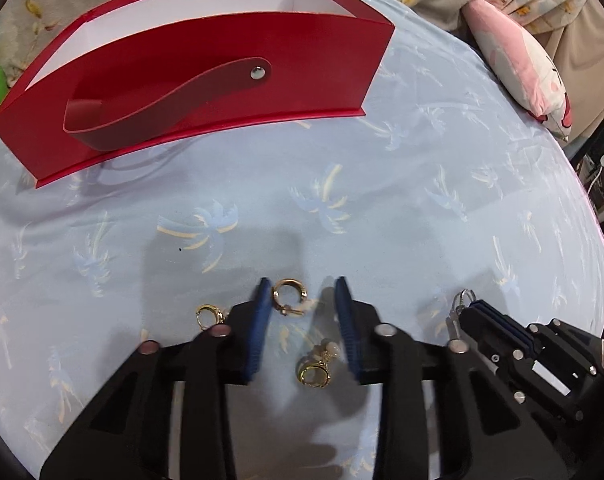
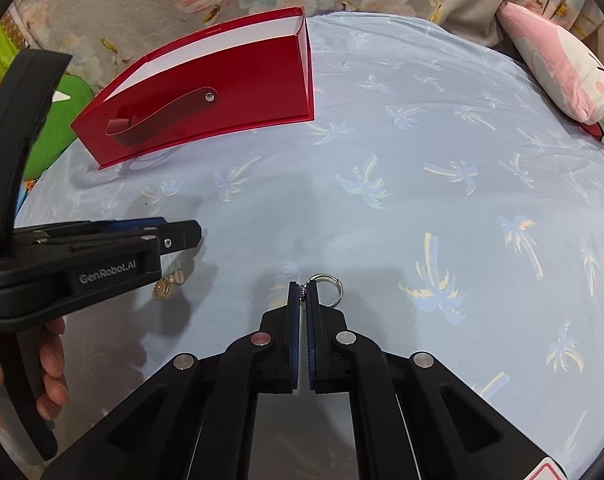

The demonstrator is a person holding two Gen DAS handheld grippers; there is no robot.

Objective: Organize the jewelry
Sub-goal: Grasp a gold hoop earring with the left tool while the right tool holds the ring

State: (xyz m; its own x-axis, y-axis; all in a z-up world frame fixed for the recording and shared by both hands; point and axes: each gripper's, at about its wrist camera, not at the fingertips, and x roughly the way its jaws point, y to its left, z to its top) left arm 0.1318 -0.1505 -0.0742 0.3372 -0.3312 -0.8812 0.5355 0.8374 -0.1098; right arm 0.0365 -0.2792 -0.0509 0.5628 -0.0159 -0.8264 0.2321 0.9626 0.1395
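Observation:
My left gripper (image 1: 304,294) is open just above the light-blue palm-print cloth, with a gold hoop earring (image 1: 289,295) between its blue fingertips. A second gold earring (image 1: 209,315) lies left of the left finger. A third gold earring with a pale bead (image 1: 316,372) lies further back between the fingers. My right gripper (image 2: 303,288) is shut on a silver ring (image 2: 326,289), which sticks out to the right of its tips. The right gripper also shows in the left wrist view (image 1: 468,312) with the ring (image 1: 462,300).
An open red box (image 1: 205,68) with a white inside and a snap strap stands at the far left of the cloth; it also shows in the right wrist view (image 2: 205,92). A pink pillow (image 1: 518,64) lies at the far right. A green item (image 2: 57,132) sits beyond the box.

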